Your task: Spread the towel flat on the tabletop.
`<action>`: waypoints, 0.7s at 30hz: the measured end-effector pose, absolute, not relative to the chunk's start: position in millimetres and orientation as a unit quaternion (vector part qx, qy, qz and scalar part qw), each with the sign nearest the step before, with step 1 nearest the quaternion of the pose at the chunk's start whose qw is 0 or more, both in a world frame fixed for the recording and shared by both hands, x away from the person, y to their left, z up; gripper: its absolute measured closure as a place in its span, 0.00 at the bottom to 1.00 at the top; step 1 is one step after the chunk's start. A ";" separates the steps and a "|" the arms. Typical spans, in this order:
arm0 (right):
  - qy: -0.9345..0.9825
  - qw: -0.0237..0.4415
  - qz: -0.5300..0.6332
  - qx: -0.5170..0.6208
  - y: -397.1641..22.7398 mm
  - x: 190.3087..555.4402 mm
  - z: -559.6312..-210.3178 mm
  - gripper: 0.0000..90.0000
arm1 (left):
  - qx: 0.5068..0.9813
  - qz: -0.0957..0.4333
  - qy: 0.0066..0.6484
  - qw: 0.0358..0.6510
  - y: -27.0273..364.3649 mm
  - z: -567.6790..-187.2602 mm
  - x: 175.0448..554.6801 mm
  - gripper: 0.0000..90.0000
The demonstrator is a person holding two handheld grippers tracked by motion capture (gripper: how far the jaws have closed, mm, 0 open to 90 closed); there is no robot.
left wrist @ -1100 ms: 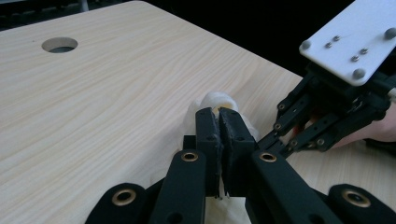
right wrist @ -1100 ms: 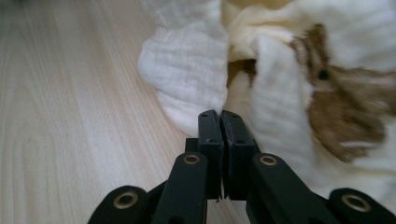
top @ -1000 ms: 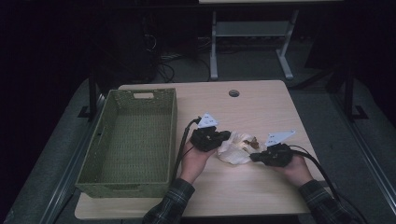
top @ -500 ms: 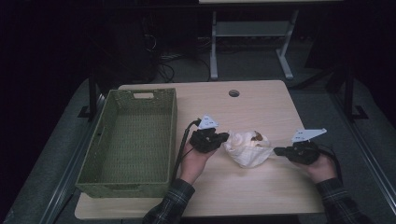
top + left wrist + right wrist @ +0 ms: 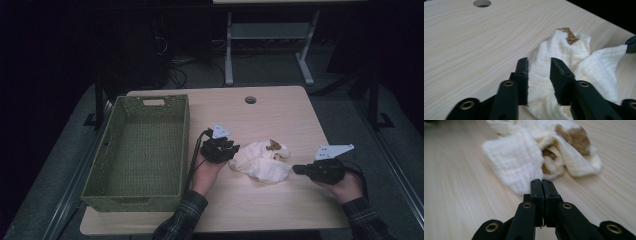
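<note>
From above, we see the white cloth on the tabletop, right of the green basket. The left tool's own view shows jaws just opened, cloth between them (released). The right tool is clenched on the cloth's corner, farthest from the basket.

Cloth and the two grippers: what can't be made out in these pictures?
- Right gripper: whether its shut jaws pinch the cloth; the edge at their tips is blurred.
- Cloth's brown patch, high view: too small to identify.
- Basket, high view: near wall hides the floor behind it.
</note>
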State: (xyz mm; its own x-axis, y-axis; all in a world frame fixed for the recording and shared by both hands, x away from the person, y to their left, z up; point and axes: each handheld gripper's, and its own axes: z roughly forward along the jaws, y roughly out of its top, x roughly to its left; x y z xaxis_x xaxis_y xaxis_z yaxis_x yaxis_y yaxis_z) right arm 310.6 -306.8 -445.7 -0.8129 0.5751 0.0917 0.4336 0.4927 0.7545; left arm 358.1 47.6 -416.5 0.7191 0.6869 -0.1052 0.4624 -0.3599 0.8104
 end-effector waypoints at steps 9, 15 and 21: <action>0.860 0.054 0.443 0.249 -272.5 312.4 -437.9 0.98 | 0.832 0.096 0.308 0.452 33.1 -414.7 338.6 0.64; 0.850 0.025 0.480 0.216 -245.1 322.1 -426.2 0.98 | 0.825 0.102 0.321 0.455 43.2 -413.3 338.6 0.63; 0.859 -0.015 0.484 0.164 -201.5 309.6 -433.1 0.97 | 0.825 0.106 0.320 0.454 46.6 -412.5 339.4 0.63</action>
